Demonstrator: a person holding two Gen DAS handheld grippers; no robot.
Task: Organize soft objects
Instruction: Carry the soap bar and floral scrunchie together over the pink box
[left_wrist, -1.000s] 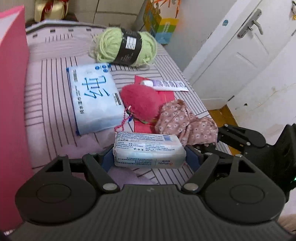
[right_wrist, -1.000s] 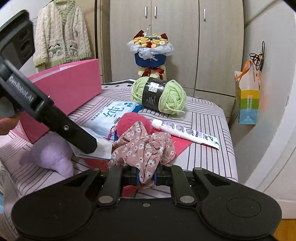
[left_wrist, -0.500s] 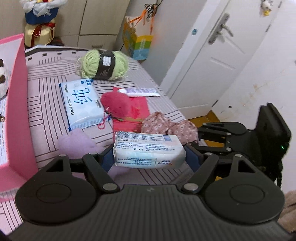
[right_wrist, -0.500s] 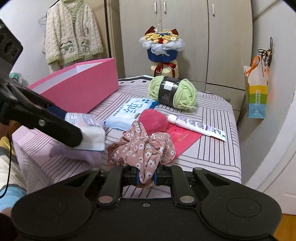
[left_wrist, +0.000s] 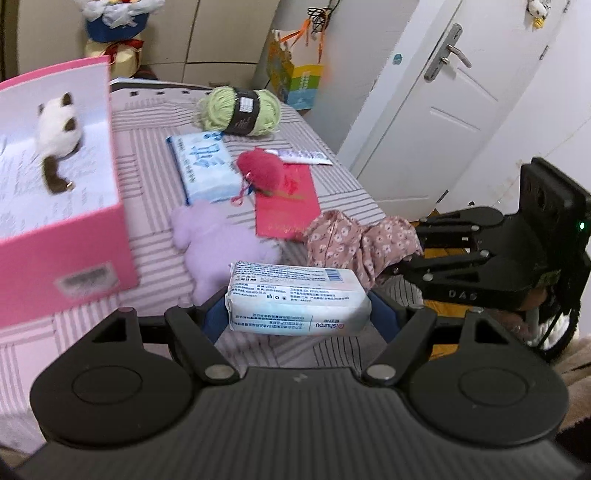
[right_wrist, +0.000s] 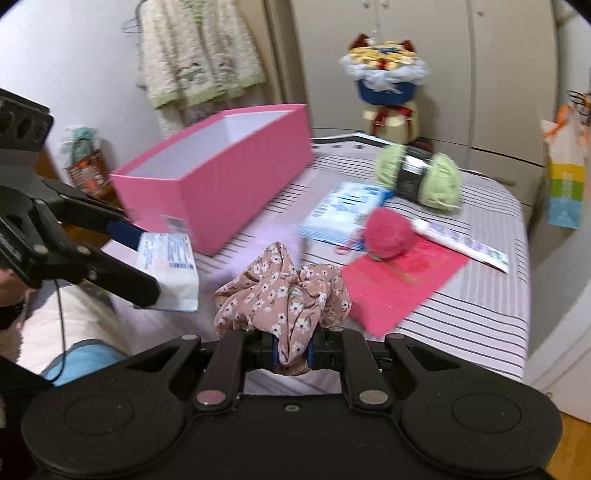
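both grippers have come up and back off the bed since a second ago, so way more of the room shows now, and the pink box (left_wrist: 55, 236) that was only a sliver at the left edge is fully in the left wrist view, sitting on the striped bed (left_wrist: 147, 147) with a little white and brown plush (left_wrist: 55, 136) inside it.

going left to right: the left gripper (left_wrist: 295, 312) has its blue pads wide apart and pressed on both ends of a white tissue pack (left_wrist: 295, 301), held off the bed just right of the box. under and behind it a lilac plush (left_wrist: 218, 240) lies on the sheet, with a blue and white wipes pack (left_wrist: 203, 166) beyond it and a green yarn skein (left_wrist: 240, 110) near the far edge. next over, a fuzzy red ball (left_wrist: 260, 170) sits on a red envelope (left_wrist: 286, 203), with a tube (left_wrist: 303, 157) just past it.

on the right, the right gripper (right_wrist: 291, 349) is pinched nearly closed on a floral pink scrunchie (right_wrist: 282, 295), which is bunched up above the jaws and off the bed, close beside the tissue pack.
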